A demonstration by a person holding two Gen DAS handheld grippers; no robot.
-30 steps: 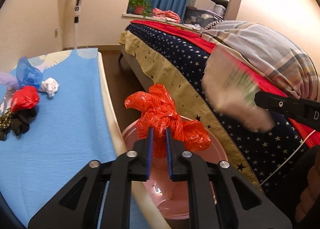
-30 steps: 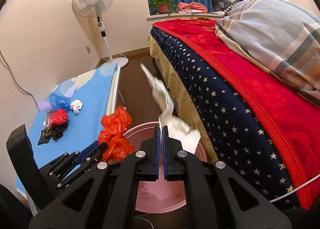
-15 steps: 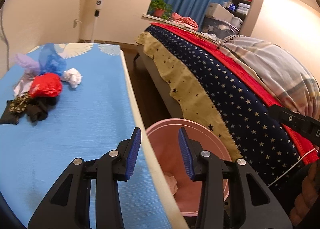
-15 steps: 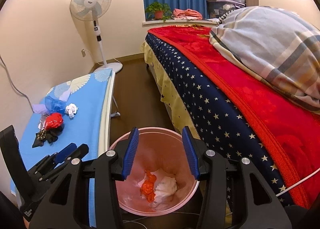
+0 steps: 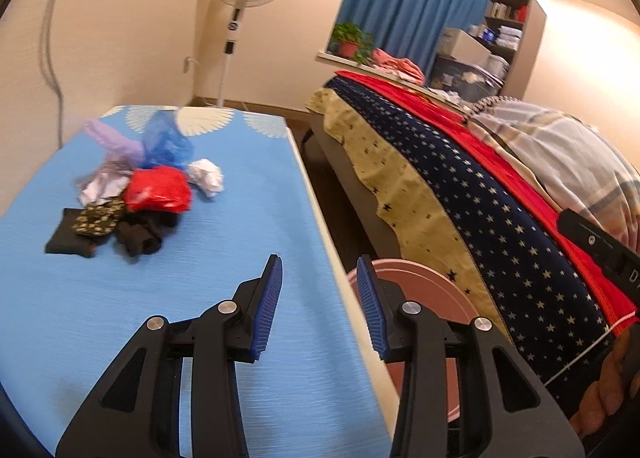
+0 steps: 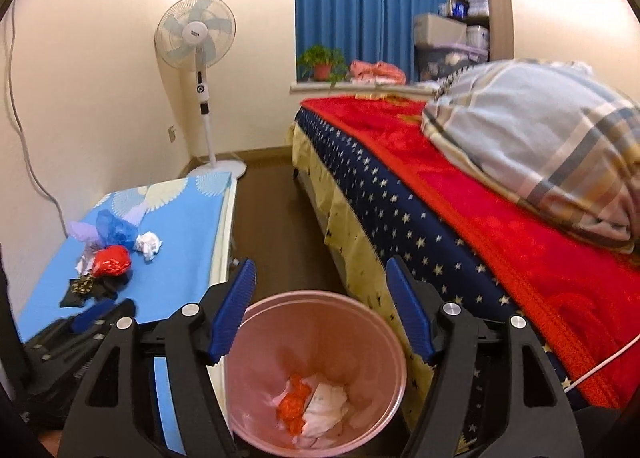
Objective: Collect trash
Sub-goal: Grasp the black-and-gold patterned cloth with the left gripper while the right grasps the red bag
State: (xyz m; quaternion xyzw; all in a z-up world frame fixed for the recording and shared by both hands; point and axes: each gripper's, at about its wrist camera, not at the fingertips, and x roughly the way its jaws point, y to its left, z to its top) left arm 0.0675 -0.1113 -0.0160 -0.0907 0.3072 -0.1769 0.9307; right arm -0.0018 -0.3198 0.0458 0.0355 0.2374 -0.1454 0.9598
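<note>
Now both of your tools are empty. The right tool [image 6: 320, 306] hangs over the pink bin [image 6: 240, 386], jaws wide apart after just opening, and the orange bag [image 6: 294, 404] and white paper [image 6: 326, 404] lie at the bottom, low in the right wrist frame. That makes sense: you let go straight above the bin so the scraps drop in.

Your left tool [image 5: 318, 306] stands part open with nothing between its blue pads [image 5: 266, 310], and it points across the blue bench [image 5: 120, 318] toward the pile in the left middle of its frame: red bag [image 5: 158, 190], white paper ball [image 5: 206, 176], blue bag [image 5: 166, 140], purple bag [image 5: 114, 140] and dark cloths [image 5: 104, 230]. That looks like the next pickup.

A second ago the left tool pinched the orange bag and the right one pinched the paper above the bin; since then the left view has swung off the bin to the bench.
</note>
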